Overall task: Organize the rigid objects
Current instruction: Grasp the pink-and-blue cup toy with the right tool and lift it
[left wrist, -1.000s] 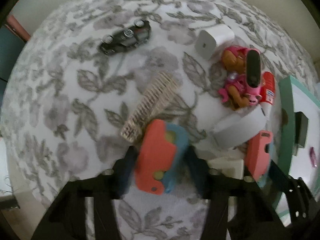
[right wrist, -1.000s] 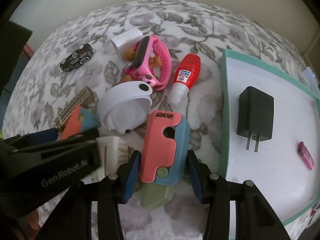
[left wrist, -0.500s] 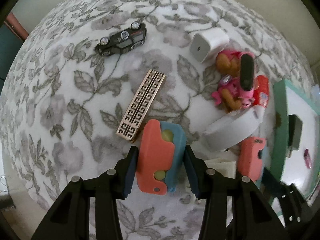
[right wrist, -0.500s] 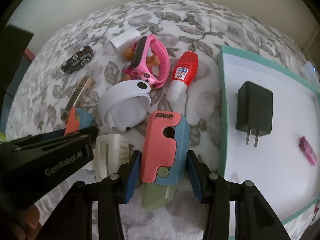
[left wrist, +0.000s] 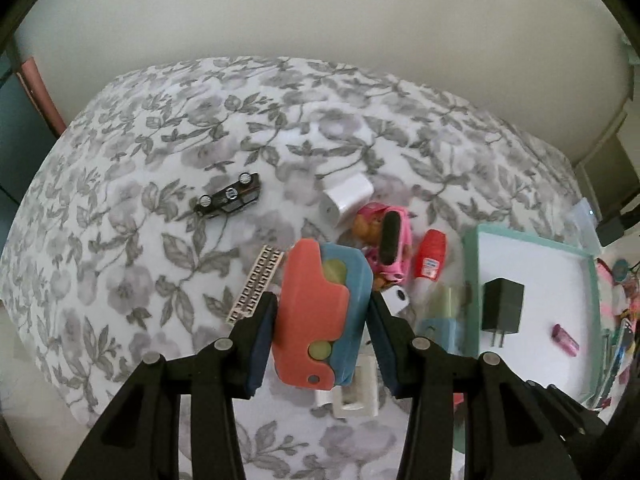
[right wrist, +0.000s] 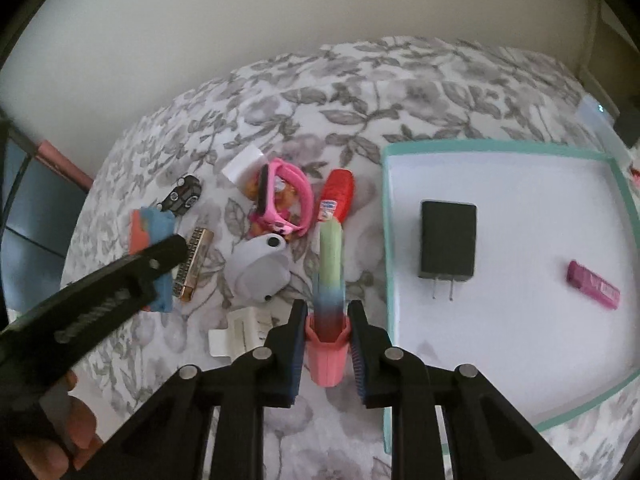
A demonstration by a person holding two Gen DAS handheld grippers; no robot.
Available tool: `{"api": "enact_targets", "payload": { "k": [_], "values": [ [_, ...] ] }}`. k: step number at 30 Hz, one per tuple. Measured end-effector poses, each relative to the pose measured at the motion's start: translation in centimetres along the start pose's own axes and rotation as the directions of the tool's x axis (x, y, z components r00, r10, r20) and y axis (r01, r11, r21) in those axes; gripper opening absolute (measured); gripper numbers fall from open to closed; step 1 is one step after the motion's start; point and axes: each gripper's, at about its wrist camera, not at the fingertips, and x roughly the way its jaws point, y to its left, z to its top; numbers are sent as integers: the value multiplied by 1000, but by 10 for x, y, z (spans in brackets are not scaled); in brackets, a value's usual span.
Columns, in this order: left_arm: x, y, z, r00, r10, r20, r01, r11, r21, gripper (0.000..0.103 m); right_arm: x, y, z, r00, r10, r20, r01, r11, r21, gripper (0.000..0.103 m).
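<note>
My left gripper (left wrist: 320, 328) is shut on a red and blue toy knife (left wrist: 320, 316) and holds it above the floral cloth; it also shows in the right wrist view (right wrist: 152, 248). My right gripper (right wrist: 326, 332) is shut on a second toy knife (right wrist: 328, 300), turned on edge with its green blade pointing forward; it also shows in the left wrist view (left wrist: 440, 316). A teal-rimmed white tray (right wrist: 386, 240) at the right holds a black charger (right wrist: 448, 244) and a pink stick (right wrist: 594, 290).
On the cloth lie a black toy car (left wrist: 230, 198), a patterned harmonica (left wrist: 256, 284), a white charger cube (left wrist: 346, 198), a pink watch on a doll (right wrist: 282, 204), a red bottle (right wrist: 336, 194), a white round gadget (right wrist: 260, 270) and a white clip (right wrist: 244, 330).
Both grippers have lifted with their knives. The right knife has turned from flat to on edge, blade forward. The left view has risen and tilted towards the wall.
</note>
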Motion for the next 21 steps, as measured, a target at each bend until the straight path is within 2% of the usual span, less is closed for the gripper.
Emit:
{"api": "enact_targets", "payload": {
  "k": [10, 21],
  "values": [
    [4, -3, -4, 1000, 3, 0, -3, 1000, -16, 47, -7, -12, 3, 998, 59, 17, -59, 997, 46, 22],
    [-28, -10, 0, 995, -29, 94, 30, 1000, -8, 47, -61, -15, 15, 982, 72, 176, -79, 996, 35, 22]
  ]
}}
